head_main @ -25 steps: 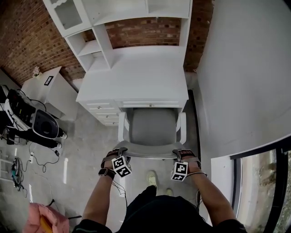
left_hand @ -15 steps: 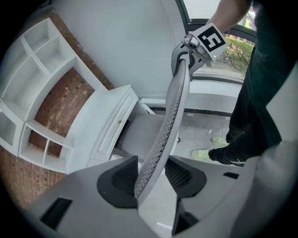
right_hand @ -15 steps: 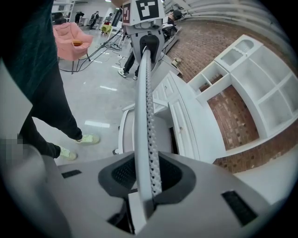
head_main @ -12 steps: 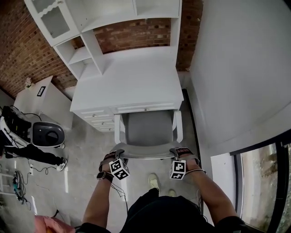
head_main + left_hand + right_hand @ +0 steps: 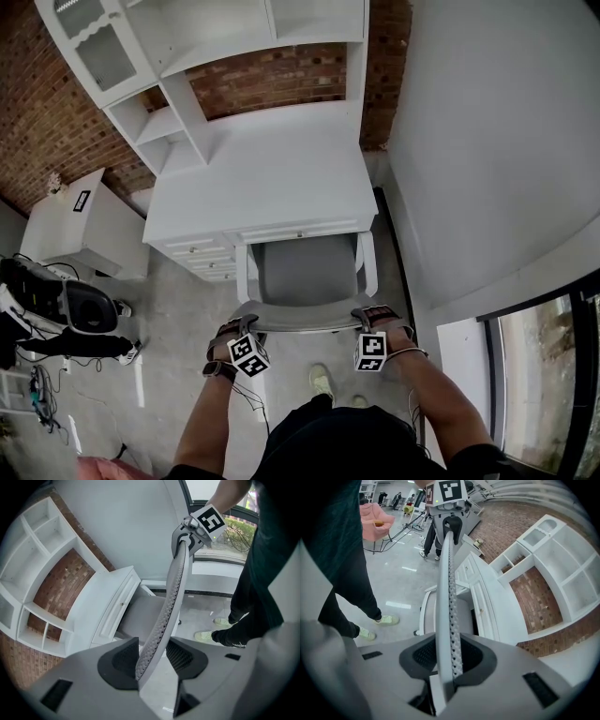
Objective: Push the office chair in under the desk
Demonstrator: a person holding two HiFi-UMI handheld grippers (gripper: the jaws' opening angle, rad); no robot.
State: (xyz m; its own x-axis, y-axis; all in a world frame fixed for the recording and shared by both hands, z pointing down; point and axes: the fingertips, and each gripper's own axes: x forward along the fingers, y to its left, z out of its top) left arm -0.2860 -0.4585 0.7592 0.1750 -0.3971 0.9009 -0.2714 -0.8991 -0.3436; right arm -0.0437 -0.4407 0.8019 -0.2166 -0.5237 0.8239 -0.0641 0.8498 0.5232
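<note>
Currently left claw (image 5: 150, 660) and right claw (image 5: 449, 660) each clenched on the backrest (image 5: 298, 321) rim of the office chair (image 5: 302, 272) (seat front at the white surface's (image 5: 272, 178) front edge, backrest clear).

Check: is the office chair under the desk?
Partly: the office chair's front edge meets the desk, but most of it, including the backrest, sticks out.

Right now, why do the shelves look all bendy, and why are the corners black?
Left gripper view: the wide-angle lens bows the shelves, makes the nearby chair back look giant, and leaves black corners around its round image. Right gripper view: the same bending of the shelves and the same dark corners. Head view: milder, though the desk edges lean outward; the light is even, with no harsh shadows.
</note>
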